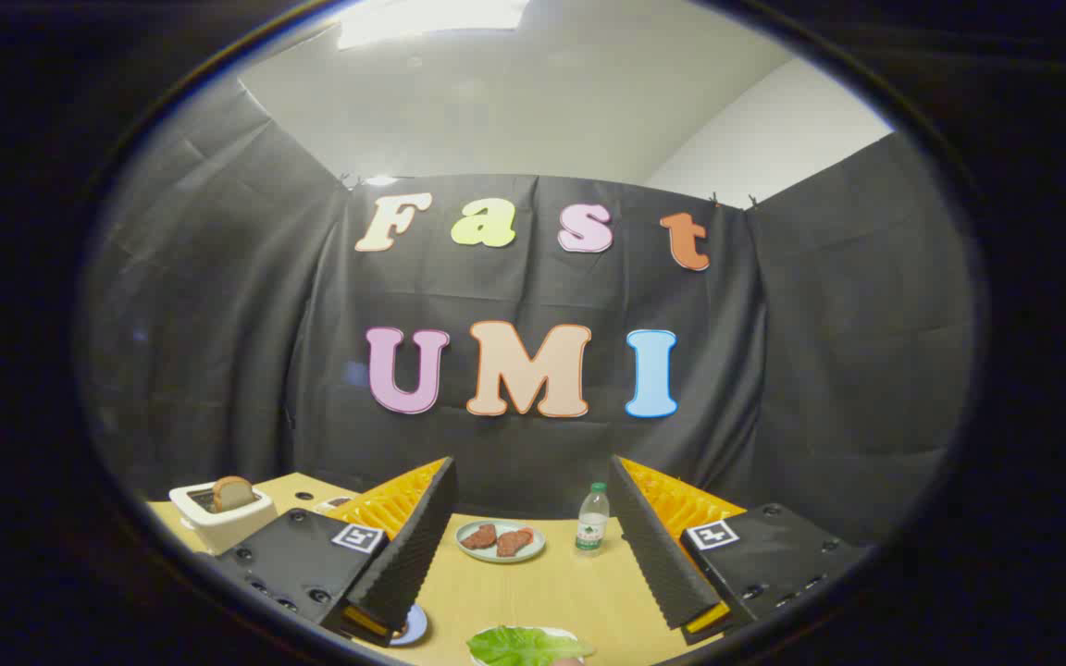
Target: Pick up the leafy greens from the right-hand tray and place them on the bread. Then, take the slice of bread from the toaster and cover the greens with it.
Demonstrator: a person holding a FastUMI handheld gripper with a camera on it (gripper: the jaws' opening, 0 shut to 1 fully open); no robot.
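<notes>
Both fingers (408, 564) of the gripper (533, 555) stand wide apart with nothing held between them and nothing touching either one. Low down between the fingers, at the near end of the wooden table (542, 592), lies one piece of leafy greens (519, 645) on what seems to be a pale plate or tray; its near part is cut off from sight, so whether bread lies under or beside it cannot be told. Just by the tip of the left finger a small blue round dish (413, 625) peeps out, mostly hidden behind that finger. Farther ahead, between the fingers and well beyond the greens, sits one pale plate (500, 540) carrying two reddish-brown slices of meat (499, 539). Just to its right, close to the right finger, one small clear bottle (592, 519) with a green cap stands upright. Out past the left finger, at the far left corner of the table, stands one white toaster (222, 518) with a single slice of bread (233, 493) sticking up from its slot. Black cloth (218, 370) hangs behind the table as the booth's wall.
</notes>
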